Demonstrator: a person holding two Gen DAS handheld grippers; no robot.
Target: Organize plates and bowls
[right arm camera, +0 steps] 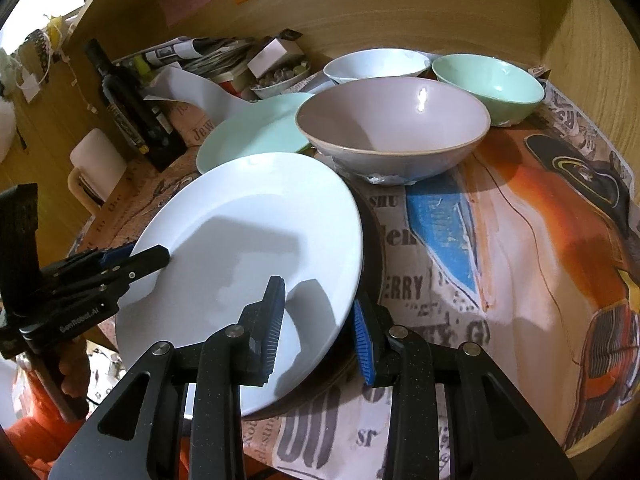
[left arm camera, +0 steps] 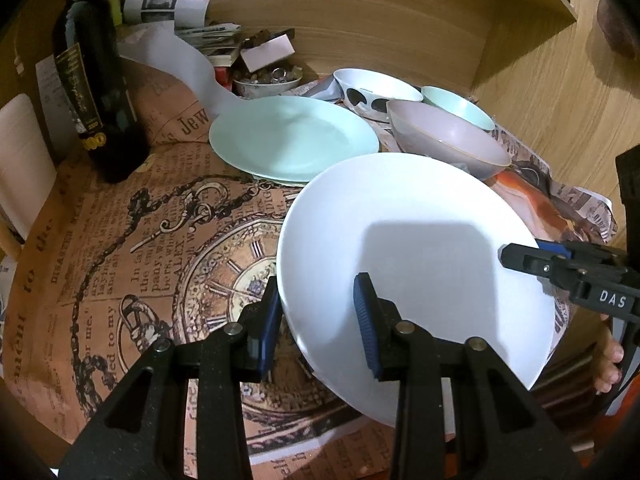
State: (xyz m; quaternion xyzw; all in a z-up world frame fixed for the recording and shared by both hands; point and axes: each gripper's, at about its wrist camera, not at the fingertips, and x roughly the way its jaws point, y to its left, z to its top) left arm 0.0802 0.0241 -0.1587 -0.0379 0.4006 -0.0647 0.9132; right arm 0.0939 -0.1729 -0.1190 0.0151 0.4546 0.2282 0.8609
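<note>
Left wrist view first: the big white round ceramic plate (left arm camera: 408, 264) fills the lower right of the frame, tilted, its near edge up off the printed newspaper-style tablecloth (left arm camera: 132, 240). The left gripper (left arm camera: 320, 320) straddles the plate's left rim – one blue pad below the edge, the other on top – but there's a visible gap, so the jaws look fairly wide and I wouldn't call it a firm pinch. At the right edge of the frame the right gripper (left arm camera: 516, 254) reaches in and bites the opposite rim. My guess is the two-sided hold keeps a wide, slippery plate from swinging.

Above it, centre frame, a pale mint-green flat plate (left arm camera: 294, 138) lies on the cloth, apparently on top of another one – probably where the white plate goes. Upper right are a mauve-grey wide bowl (left arm camera: 448, 140), a white bowl with black spots (left arm camera: 374, 94) and a small mint-green bowl (left arm camera: 460, 106). A dark glass wine bottle (left arm camera: 96, 80) stands at the upper left.

Right wrist view: same white plate, now lower left of the frame. The right gripper's fingers sit either side of its right rim, again with space showing, so loosely around it rather than clamped. The left gripper enters from the left edge with its fingers close together on the far rim. The mauve bowl sits just behind the plate, near enough that I'd mind the clearance.
</note>
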